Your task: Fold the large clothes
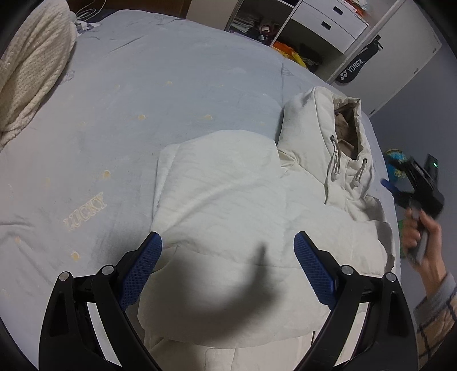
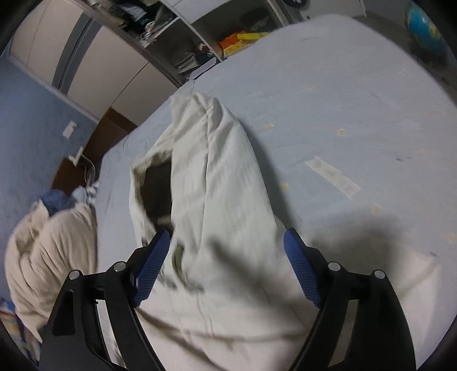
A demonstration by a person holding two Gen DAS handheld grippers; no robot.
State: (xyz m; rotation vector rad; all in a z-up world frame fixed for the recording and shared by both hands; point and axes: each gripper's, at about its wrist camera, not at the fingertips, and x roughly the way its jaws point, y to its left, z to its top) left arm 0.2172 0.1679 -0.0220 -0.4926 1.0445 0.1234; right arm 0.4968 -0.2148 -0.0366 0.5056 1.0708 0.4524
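A cream hooded padded jacket (image 1: 222, 194) lies on the pale blue duvet (image 1: 142, 85), one part folded over its body and its hood (image 1: 322, 128) at the far right. My left gripper (image 1: 228, 242) hovers open over the folded part, with nothing between its blue pads. A hand (image 1: 422, 237) holds my right gripper (image 1: 390, 185) past the bed's right edge, blurred. In the right wrist view, the right gripper (image 2: 227, 238) stands open above the jacket (image 2: 217, 177), next to the dark hood opening (image 2: 155, 191), and its pads touch no cloth.
A cream knitted blanket (image 1: 31, 74) is bunched at the bed's far left corner. White shelves and drawers (image 1: 285, 25) line the wall behind the bed, with a black racket bag (image 1: 357, 65). A blue globe (image 1: 395, 162) stands on the floor.
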